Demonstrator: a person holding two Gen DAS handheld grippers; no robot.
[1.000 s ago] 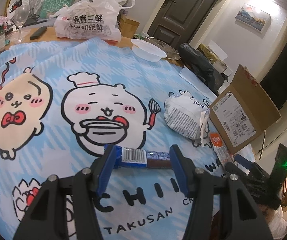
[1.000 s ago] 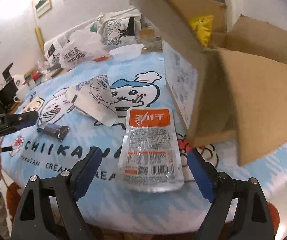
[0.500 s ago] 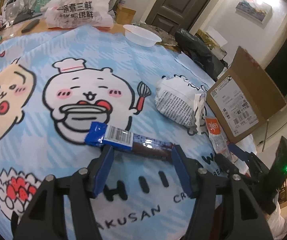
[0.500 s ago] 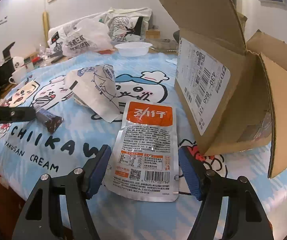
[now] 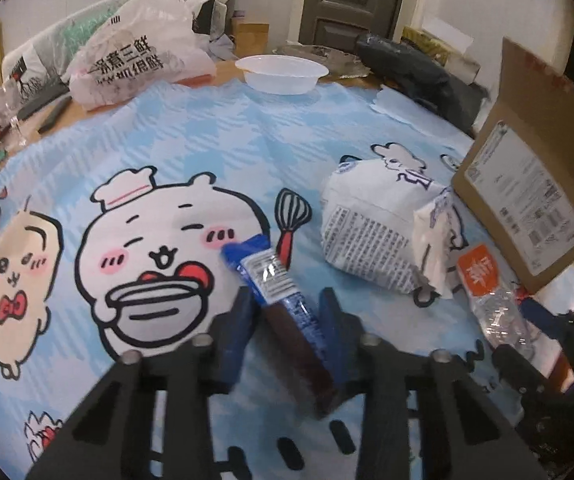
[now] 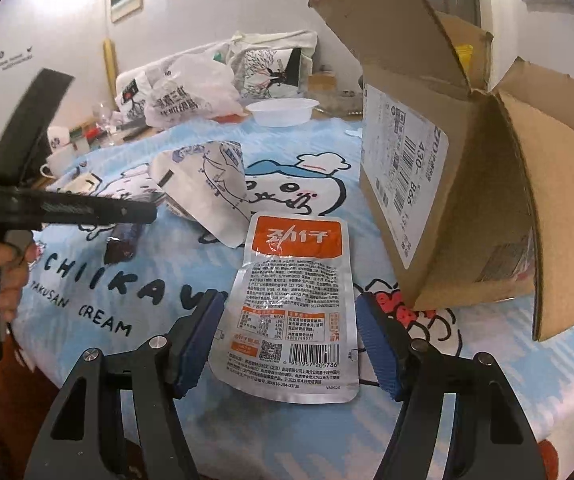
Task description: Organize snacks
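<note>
Already the left tongs are closing on the snack bar, lower centre of the frame.
Gripped lengthwise and slanted, it may be slipping out; the half-open right tongs are straddling the flat pouch, holding nothing.

Table under a blue cartoon-print cloth. On the cloth: blue-wrapped snack bar at centre; white printed bag at 2 o'clock; orange-topped pouch; open cardboard box at 3 o'clock; white bowl at 12 o'clock.
</note>
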